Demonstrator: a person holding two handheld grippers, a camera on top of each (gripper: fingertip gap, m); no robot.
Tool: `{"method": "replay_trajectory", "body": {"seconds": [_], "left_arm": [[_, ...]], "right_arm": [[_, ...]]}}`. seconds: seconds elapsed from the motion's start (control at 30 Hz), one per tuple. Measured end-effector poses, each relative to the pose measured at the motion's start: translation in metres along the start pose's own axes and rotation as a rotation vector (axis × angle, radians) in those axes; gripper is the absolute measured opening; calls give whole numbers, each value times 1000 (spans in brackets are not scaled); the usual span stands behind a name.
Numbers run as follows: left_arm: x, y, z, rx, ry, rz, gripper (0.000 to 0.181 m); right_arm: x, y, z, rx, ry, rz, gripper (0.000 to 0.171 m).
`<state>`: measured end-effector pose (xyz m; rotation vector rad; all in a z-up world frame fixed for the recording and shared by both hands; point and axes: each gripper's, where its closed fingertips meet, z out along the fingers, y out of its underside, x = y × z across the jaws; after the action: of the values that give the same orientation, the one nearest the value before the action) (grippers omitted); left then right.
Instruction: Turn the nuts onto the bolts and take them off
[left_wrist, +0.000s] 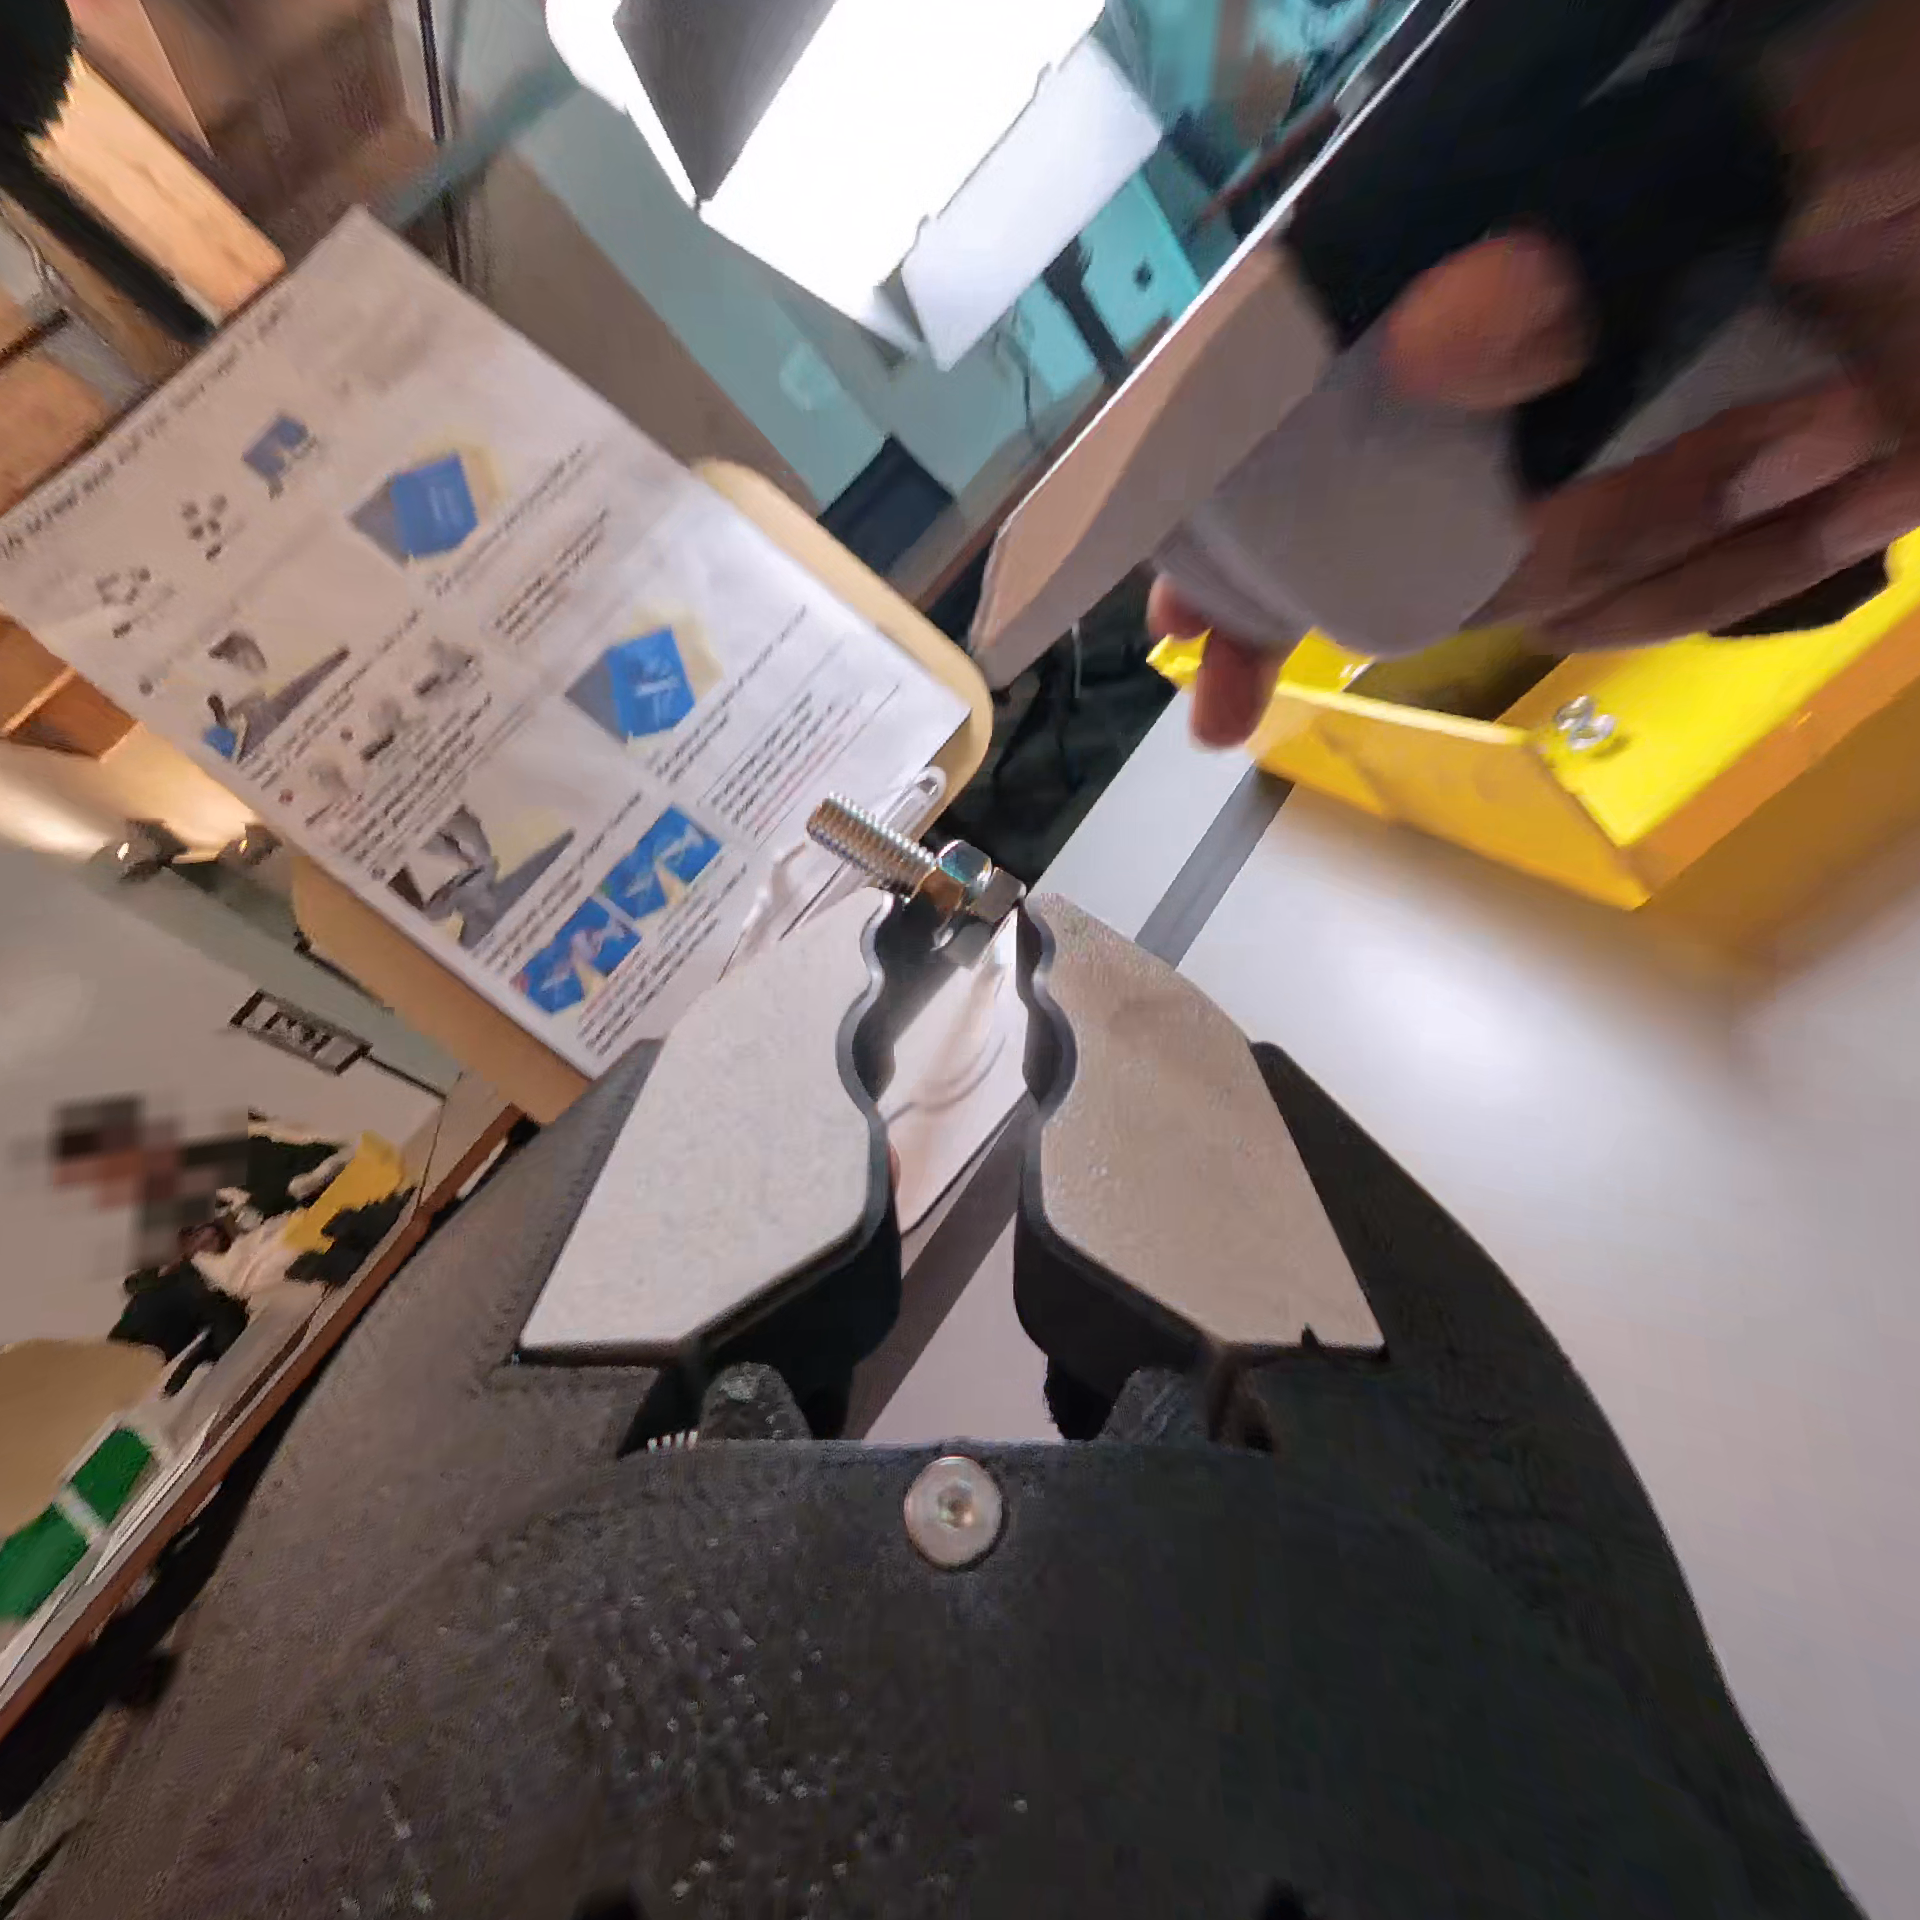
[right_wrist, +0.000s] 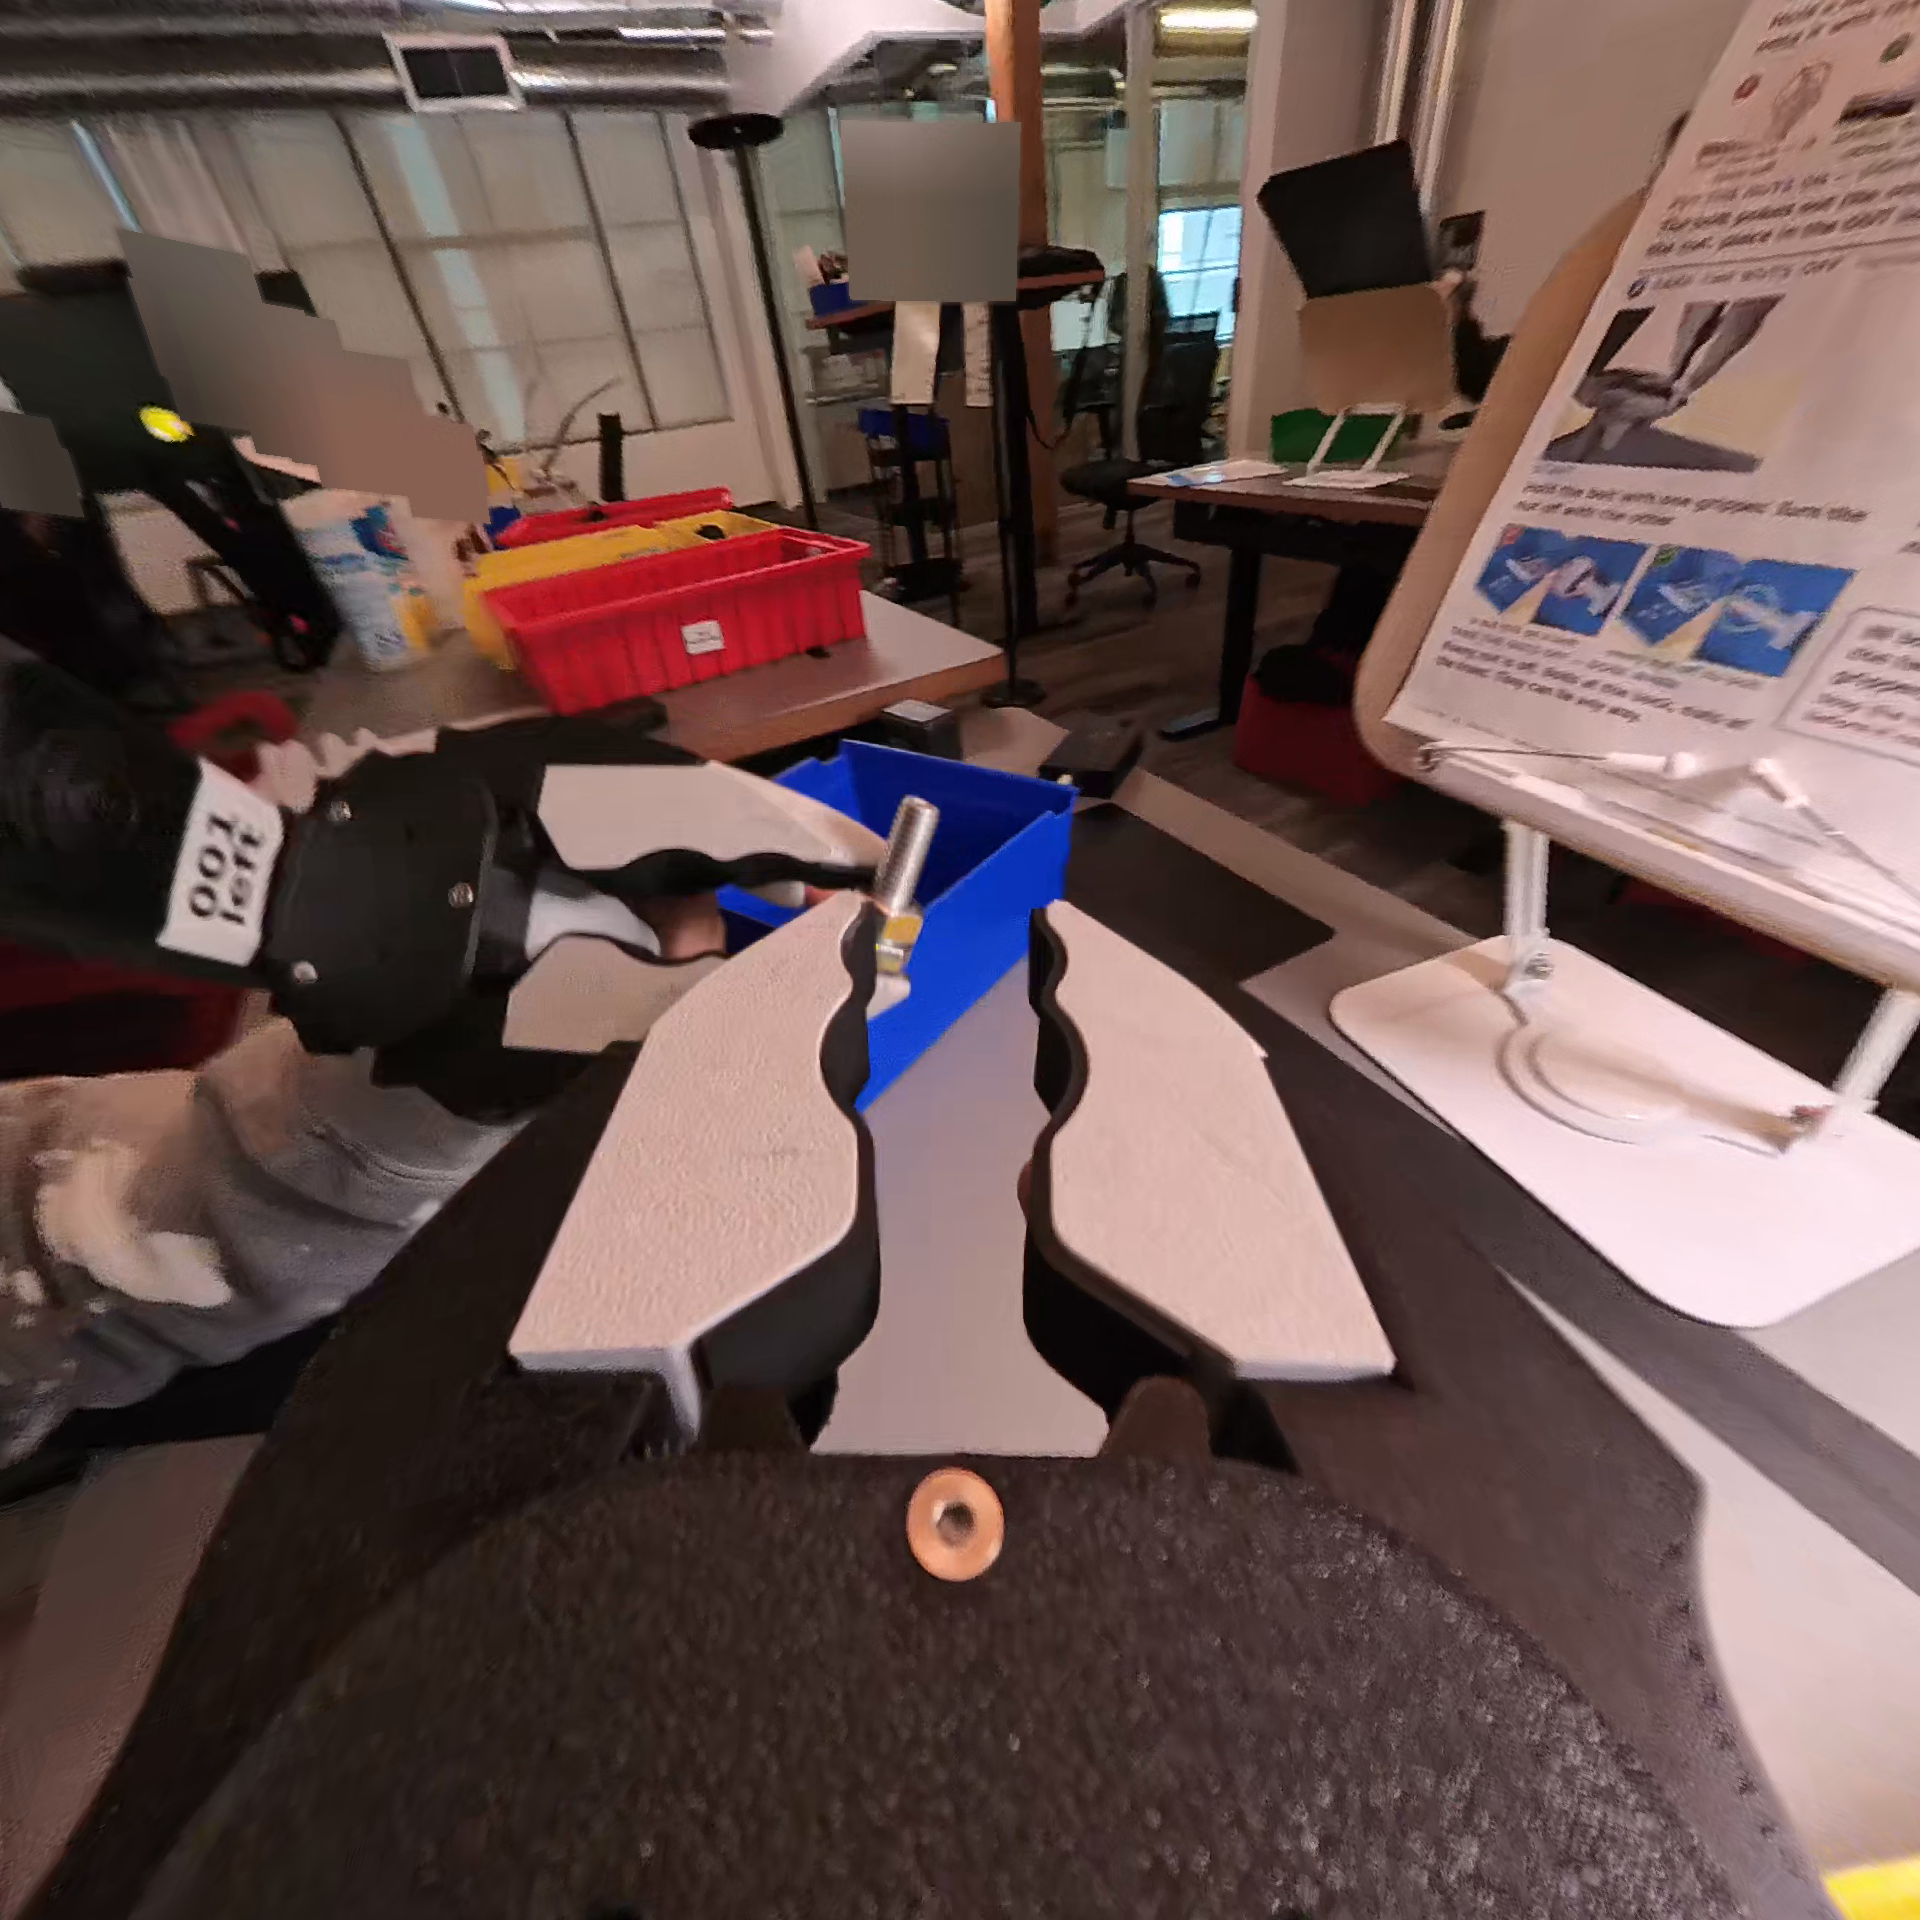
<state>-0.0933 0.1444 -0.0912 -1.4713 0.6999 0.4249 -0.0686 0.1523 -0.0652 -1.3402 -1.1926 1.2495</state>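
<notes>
At the far left of the right wrist view, the left gripper (right_wrist: 831, 883) reaches in sideways, its grey fingers pinched on the hexagonal head end of a silver threaded steel bolt (right_wrist: 902, 883). That bolt stands nearly upright, threads uppermost, with a brass-tinted hexagonal nut (right_wrist: 896, 927) sitting low on its shank, just above the head. Directly behind it lies an open blue plastic bin (right_wrist: 997, 883) on the pale grey tabletop (right_wrist: 945, 1195). Closer to the camera, the right gripper (right_wrist: 943, 935) hovers with its two grey fingers spread apart and nothing between them; its left fingertip lies just beside the nut, though contact cannot be made out. Farther right stands a white wire-frame document stand (right_wrist: 1579, 1122) carrying a printed instruction sheet (right_wrist: 1704, 468).

Through the left wrist view, the same sheet (left_wrist: 468, 623) fills the left side, the bolt (left_wrist: 883, 847) juts out from the left gripper's tips (left_wrist: 951, 914), and a yellow plastic bin (left_wrist: 1558, 769) lies at the right beneath a blurred hand (left_wrist: 1507, 468).
</notes>
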Motion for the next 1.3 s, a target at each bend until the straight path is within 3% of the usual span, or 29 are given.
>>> {"method": "replay_trajectory", "body": {"seconds": [0.3,0.4,0.53,0.67,0.77,0.93,1.3], "left_arm": [[41,-6,-1,119,97,38,21],[44,-7,-3,140,111,15,21],[46,-18,-7,201,200,-209,22],[45,-32,-18,282,456,-606,30],[42,-41,-26,342,571,-753,29],[44,-53,-33,398,650,-854,26],[44,-52,-33,417,631,-854,18]], "right_arm": [[-19,27,0,-37,-282,169,29],[-21,33,3,-62,-285,143,10],[-28,25,-4,-21,-321,84,9],[-39,5,-18,94,-363,-12,10],[-50,-6,-26,164,-395,-64,9],[-57,-11,-25,214,-402,-90,10],[-60,-7,-21,210,-405,-90,9]]}}
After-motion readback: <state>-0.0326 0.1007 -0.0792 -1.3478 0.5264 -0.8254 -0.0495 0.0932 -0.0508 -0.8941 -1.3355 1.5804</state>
